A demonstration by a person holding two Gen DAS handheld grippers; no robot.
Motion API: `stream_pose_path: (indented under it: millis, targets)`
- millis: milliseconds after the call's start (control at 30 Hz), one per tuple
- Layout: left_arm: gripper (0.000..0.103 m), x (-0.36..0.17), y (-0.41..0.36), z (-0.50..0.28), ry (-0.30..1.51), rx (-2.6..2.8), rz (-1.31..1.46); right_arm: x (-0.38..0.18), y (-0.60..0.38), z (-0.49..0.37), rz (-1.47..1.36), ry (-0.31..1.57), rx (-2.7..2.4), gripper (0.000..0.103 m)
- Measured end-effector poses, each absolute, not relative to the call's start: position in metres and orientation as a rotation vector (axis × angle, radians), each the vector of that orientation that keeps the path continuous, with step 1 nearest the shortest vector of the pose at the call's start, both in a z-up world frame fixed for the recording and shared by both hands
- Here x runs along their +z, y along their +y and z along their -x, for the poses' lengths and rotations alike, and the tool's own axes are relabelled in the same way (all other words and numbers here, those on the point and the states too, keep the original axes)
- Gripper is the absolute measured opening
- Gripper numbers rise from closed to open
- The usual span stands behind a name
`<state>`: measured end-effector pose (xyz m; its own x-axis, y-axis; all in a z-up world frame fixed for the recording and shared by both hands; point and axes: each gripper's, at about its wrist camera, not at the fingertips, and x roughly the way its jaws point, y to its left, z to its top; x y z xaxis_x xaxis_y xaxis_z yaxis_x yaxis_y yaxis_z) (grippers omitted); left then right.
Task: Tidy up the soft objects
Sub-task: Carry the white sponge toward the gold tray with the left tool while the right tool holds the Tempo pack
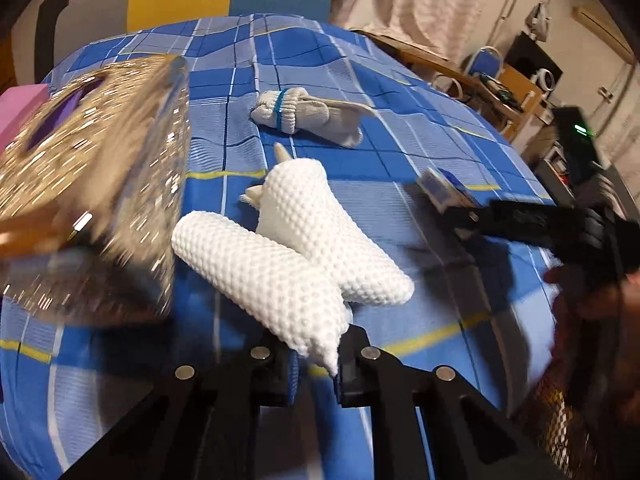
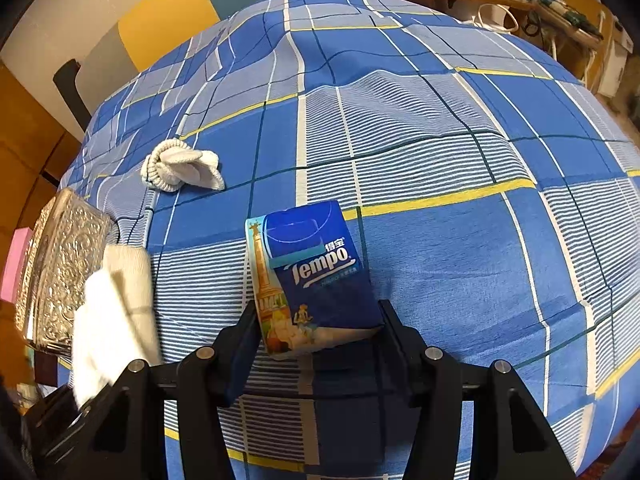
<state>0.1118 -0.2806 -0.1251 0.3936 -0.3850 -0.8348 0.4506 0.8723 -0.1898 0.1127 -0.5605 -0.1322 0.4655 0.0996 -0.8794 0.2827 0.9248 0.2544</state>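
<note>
Left tongs [image 1: 316, 364] pinched shut on the near tip of a white waffle-knit sock [image 1: 264, 276], lying at 6 o'clock on the blue checked bed sheet [image 1: 400, 128]. Second white sock [image 1: 320, 220] crossed behind and touching it. Rolled grey sock bundle [image 1: 298, 114] further off at 12 o'clock. Glittery silver box [image 1: 100, 184] at 9 o'clock, blurred. Right tongs [image 2: 320, 328] part open, clamped on a blue Tempo tissue pack [image 2: 308, 276].
</note>
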Motion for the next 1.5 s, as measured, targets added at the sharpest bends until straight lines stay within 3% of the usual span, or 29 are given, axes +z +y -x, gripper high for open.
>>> stream_pose_path:
  millis: [1000, 1500]
  targets:
    - [0.011, -0.082, -0.135, -0.070, 0.965, -0.551, 0.141, -0.130, -0.549, -0.106, -0.288, 1.040, -0.159, 0.056]
    - [0.011, -0.058, -0.014, -0.110, 0.865, -0.313, 0.237, -0.113, -0.528, -0.081, -0.318, 0.971, -0.161, 0.056]
